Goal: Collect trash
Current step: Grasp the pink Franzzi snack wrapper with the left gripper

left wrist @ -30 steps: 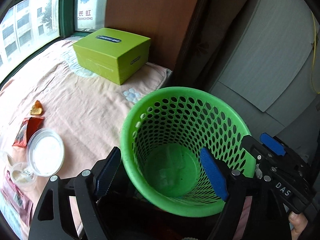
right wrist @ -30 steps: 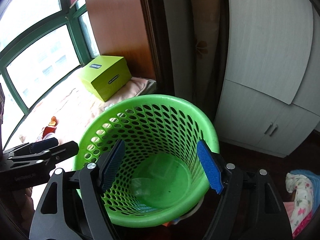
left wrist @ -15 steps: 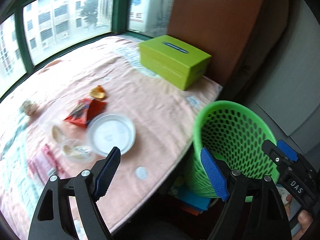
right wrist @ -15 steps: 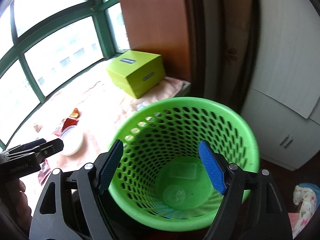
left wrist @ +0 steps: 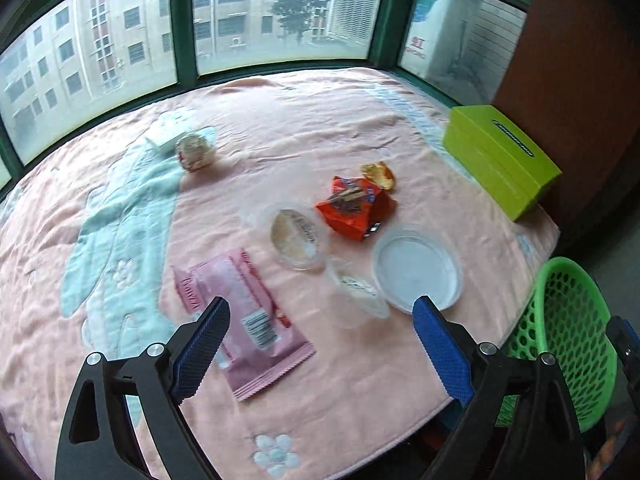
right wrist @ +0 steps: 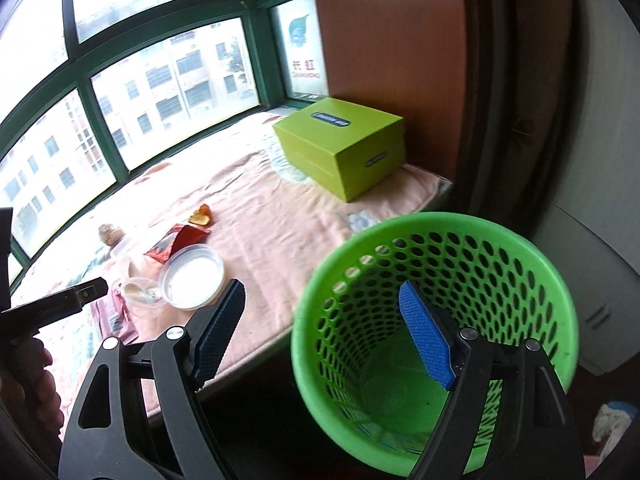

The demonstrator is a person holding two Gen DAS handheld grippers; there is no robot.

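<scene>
The left gripper (left wrist: 318, 344) is hovering over the pink blanket (left wrist: 280, 140), jaws just spreading wide and empty, lining up on the pink wrapper (left wrist: 244, 320) below. The right gripper (right wrist: 320, 330), also spread and empty, is hanging by the green basket (right wrist: 400, 236), waiting beside the bed for trash.

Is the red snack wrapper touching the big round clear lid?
Apart. In the left wrist view a strip of pink blanket shows between the red snack wrapper and the big round clear lid.
</scene>
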